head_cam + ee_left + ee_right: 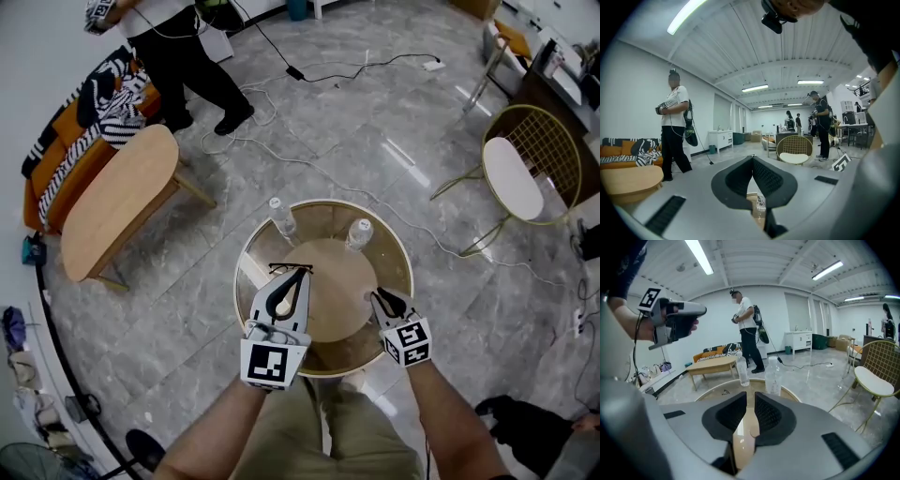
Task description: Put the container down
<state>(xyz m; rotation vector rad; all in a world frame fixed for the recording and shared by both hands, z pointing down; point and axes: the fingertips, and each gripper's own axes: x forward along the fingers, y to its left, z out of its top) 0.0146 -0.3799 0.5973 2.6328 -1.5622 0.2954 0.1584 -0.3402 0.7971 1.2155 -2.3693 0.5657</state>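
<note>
Two clear plastic bottles stand upright at the far side of the round table (258, 246), one at back left (281, 217) and one at back right (359, 233). My left gripper (302, 273) hovers over the table's wooden middle, its tips meeting with nothing between them. My right gripper (374, 296) hangs over the right part of the wooden disc, jaws a narrow slit apart and empty. The right gripper view looks past its jaws (747, 394) at both bottles (742, 369) (773, 376), well ahead. Neither gripper touches a bottle. A bottle (760, 204) shows through the left gripper's (752, 158) lower gap.
A small dark wire-like object (281, 269) lies on the table by the left gripper's tips. An oval wooden coffee table (117, 202) and an orange sofa (56, 159) stand at left, a person (183, 56) beyond. A gold wire chair (525, 164) is at right. Cables (309, 141) cross the floor.
</note>
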